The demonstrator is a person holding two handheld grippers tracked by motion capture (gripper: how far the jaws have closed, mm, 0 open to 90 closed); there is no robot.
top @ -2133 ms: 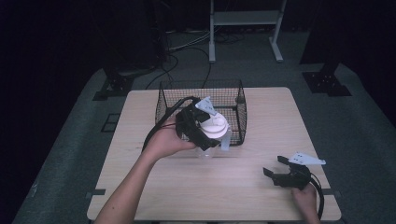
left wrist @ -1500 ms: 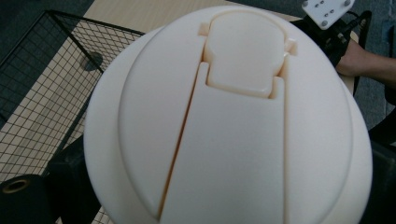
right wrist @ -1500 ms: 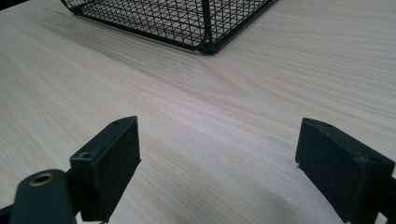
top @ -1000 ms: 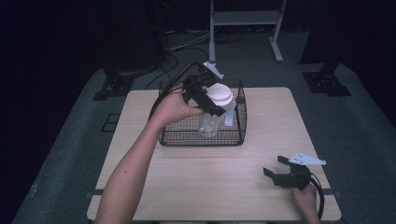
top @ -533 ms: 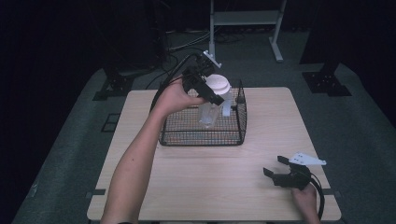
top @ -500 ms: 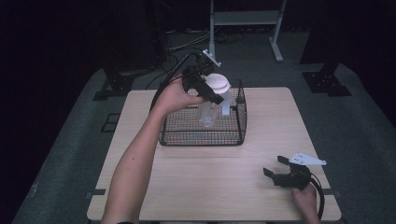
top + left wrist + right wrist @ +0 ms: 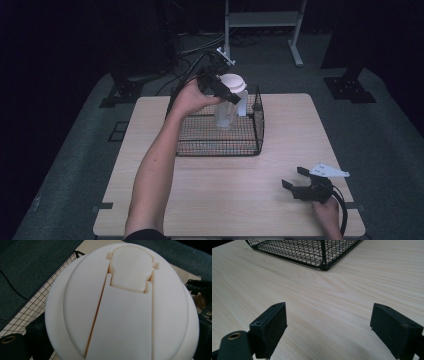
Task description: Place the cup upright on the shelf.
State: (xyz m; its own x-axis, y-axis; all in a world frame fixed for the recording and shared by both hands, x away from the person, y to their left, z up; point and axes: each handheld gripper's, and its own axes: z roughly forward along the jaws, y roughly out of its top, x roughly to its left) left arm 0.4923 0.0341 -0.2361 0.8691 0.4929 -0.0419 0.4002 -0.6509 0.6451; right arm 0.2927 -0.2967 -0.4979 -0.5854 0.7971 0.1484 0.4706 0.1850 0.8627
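Observation:
A clear bottle with a cream flip-top lid [image 7: 229, 102] hangs upright over the black wire basket [image 7: 200, 146], its lower part inside the basket. My left gripper [image 7: 223, 88] is shut on it just below the lid. In the left gripper view the lid [image 7: 122, 302] is seen from above, very close, with the jaws dark at both lower corners. My right gripper [image 7: 293, 178] rests open on the table near the front right corner, nothing between its fingers [image 7: 270, 327].
The wooden table [image 7: 240, 200] has bare room in front of the basket. A basket corner [image 7: 323, 263] lies ahead of the right gripper. Cables and a metal stand [image 7: 260, 20] sit on the dark floor beyond the table.
My left gripper lifted the bottle from in front of the basket and carried it back over the basket, then lowered it slightly. The right gripper stayed still.

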